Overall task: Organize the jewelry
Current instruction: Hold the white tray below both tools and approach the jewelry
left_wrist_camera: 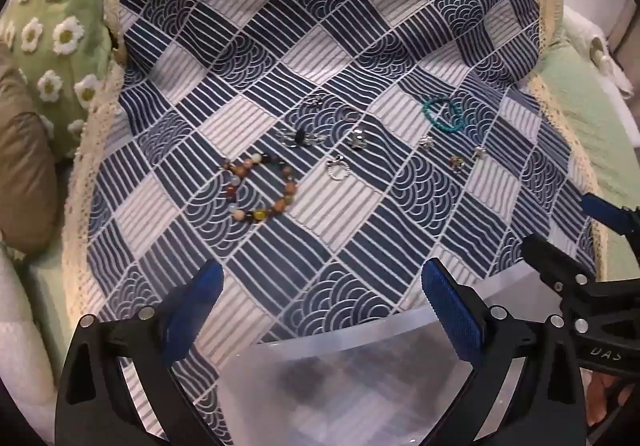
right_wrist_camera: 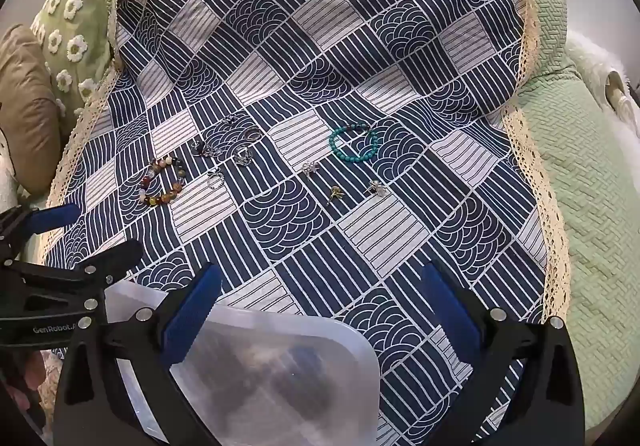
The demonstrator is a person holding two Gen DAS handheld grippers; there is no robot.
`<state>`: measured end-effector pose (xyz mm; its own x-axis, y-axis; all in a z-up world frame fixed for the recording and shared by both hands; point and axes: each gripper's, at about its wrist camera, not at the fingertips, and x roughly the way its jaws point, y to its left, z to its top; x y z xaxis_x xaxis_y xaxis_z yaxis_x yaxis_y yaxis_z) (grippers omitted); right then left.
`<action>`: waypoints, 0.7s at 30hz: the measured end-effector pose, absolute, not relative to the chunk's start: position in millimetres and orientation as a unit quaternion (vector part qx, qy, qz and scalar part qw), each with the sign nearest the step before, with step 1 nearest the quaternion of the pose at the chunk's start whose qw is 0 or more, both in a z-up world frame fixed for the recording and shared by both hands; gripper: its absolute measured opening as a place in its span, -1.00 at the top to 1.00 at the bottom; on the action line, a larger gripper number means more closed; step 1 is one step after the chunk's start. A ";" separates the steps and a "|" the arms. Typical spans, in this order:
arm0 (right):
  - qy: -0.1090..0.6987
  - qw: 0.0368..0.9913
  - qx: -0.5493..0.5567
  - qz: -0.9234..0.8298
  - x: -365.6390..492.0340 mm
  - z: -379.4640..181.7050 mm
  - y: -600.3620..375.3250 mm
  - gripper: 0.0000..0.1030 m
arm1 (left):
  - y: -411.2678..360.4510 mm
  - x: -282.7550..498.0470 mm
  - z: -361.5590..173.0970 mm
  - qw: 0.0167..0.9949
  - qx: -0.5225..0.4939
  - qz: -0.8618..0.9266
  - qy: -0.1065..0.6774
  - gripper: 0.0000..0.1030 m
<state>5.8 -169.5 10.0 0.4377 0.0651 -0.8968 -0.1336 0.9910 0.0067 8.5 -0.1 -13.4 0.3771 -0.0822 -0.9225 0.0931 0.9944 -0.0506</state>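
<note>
On the navy-and-white patchwork cloth [right_wrist_camera: 304, 46], jewelry lies loose: multicolour bead bracelet [right_wrist_camera: 163, 182] at 9 o'clock, turquoise bead bracelet [right_wrist_camera: 353, 144] at 12, small silver rings [right_wrist_camera: 244, 150] btwn. Frosted plastic box [right_wrist_camera: 280, 378] at 6. Left gripper [left_wrist_camera: 322, 310] & right gripper [right_wrist_camera: 320, 306]: jaws spread wide, holding nothing.

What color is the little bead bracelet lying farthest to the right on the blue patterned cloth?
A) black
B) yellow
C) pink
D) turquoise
D: the small bead bracelet on the right side of the patterned cloth is turquoise, while the other bead bracelet, over on the left, is a mix of brown, orange and amber beads.
</note>
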 end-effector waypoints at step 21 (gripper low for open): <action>0.526 0.848 -0.031 0.059 6.1 11.7 -171.4 -0.92 | 14.7 13.0 -6.5 0.852 0.027 0.007 0.523 -0.85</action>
<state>6.1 -171.4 11.7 0.4395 0.0676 -0.8957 -0.1323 0.9912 0.0099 13.0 14.7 -6.5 0.4523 0.0397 -0.8910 0.0159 0.9985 0.0526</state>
